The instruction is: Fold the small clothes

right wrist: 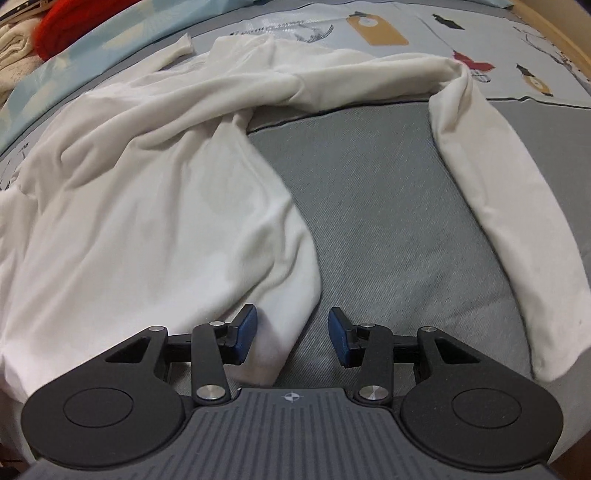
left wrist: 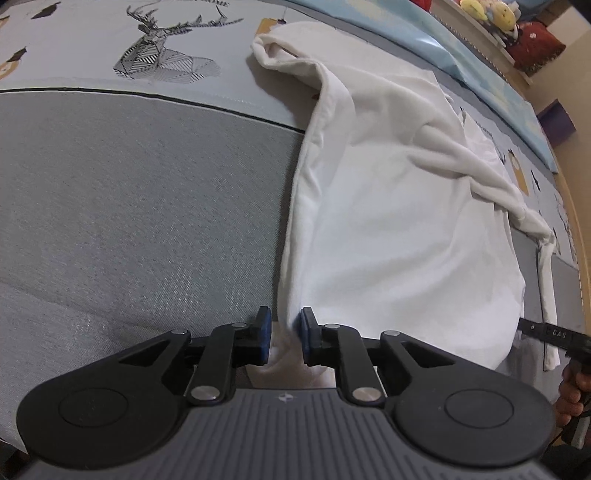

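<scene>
A white long-sleeved garment (left wrist: pixel 399 221) lies spread on a grey bed cover (left wrist: pixel 140 206). My left gripper (left wrist: pixel 285 332) has a narrow gap between its blue pads, and the garment's lower left corner hangs between them; the pads do not look fully pressed on it. In the right wrist view the garment (right wrist: pixel 147 206) covers the left half, with one sleeve (right wrist: pixel 491 206) bent down the right side. My right gripper (right wrist: pixel 292 334) is open, its jaws astride the garment's bottom corner, which lies by the left pad. The other gripper (left wrist: pixel 554 338) shows at the right edge of the left wrist view.
The bed cover has a printed band with a deer (left wrist: pixel 166 55) and tags (right wrist: pixel 376 29). A light blue sheet (left wrist: pixel 461 48) runs along the far side. Soft toys (left wrist: pixel 495 14), a red item (right wrist: pixel 70 22) and folded cloth (right wrist: pixel 14 48) lie beyond it.
</scene>
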`<state>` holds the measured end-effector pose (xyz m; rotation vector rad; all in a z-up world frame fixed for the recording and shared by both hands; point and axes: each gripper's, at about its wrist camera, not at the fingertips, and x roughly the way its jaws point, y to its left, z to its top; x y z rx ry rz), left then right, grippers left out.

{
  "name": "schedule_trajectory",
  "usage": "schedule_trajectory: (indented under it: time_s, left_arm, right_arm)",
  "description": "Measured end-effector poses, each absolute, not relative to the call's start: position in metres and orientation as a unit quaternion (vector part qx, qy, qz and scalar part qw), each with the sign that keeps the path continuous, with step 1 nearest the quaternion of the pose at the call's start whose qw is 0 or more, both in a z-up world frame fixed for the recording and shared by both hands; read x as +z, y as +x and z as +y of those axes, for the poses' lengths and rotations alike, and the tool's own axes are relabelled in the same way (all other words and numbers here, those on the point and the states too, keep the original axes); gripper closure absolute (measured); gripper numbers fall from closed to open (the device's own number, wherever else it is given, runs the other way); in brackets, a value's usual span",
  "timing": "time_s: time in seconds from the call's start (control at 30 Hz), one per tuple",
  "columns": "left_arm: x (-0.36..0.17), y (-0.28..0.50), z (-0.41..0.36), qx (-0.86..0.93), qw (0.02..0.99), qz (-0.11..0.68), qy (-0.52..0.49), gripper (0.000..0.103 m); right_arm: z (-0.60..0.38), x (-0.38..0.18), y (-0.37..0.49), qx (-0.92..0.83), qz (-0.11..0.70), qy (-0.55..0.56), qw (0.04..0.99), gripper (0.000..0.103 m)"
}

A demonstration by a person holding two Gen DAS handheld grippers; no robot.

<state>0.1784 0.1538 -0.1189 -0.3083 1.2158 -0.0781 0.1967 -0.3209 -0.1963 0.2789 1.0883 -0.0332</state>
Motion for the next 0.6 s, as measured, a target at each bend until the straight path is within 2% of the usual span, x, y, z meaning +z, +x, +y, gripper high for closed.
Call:
schedule_trajectory:
  time_s: [0.03,0.07,0.1,0.13,0.23,0.33,0.43,0.47,0.6]
  left_arm:
    - [-0.118,0.178,0.152,-0.041,0.812,0.566,-0.135,0.087]
    - [-0.116,0.176,0.15,-0.047,0.816,0.562,-0.123,0.088]
    - [-0.113,0.173,0.148,-0.055,0.821,0.557,-0.113,0.1]
    - [-0.109,0.171,0.147,-0.06,0.826,0.55,-0.104,0.102]
    - [-0.088,0.156,0.152,-0.068,0.851,0.51,-0.107,0.102]
    - [-0.058,0.13,0.175,-0.103,0.867,0.448,-0.195,0.103]
    - [-0.04,0.103,0.188,-0.105,0.881,0.411,-0.208,0.103]
    - [-0.044,0.1,0.19,-0.09,0.878,0.424,-0.201,0.102]
    - [-0.078,0.111,0.194,-0.034,0.84,0.511,-0.18,0.101]
  right_arm:
    - [-0.321,-0.195,0.197,-0.01,0.513,0.129,0.849,0.101]
    - [-0.323,-0.19,0.197,-0.009,0.508,0.124,0.852,0.102]
    - [-0.326,-0.181,0.195,-0.009,0.499,0.121,0.858,0.102]
    - [-0.331,-0.172,0.193,-0.007,0.487,0.127,0.864,0.102]
    - [-0.35,-0.136,0.172,0.014,0.441,0.143,0.886,0.102]
    - [-0.376,-0.105,0.141,0.04,0.384,0.173,0.906,0.103]
    - [-0.403,-0.093,0.108,0.075,0.352,0.224,0.906,0.103]
    - [-0.407,-0.098,0.103,0.073,0.365,0.227,0.9,0.103]
    - [-0.403,-0.159,0.107,0.008,0.517,0.19,0.835,0.103]
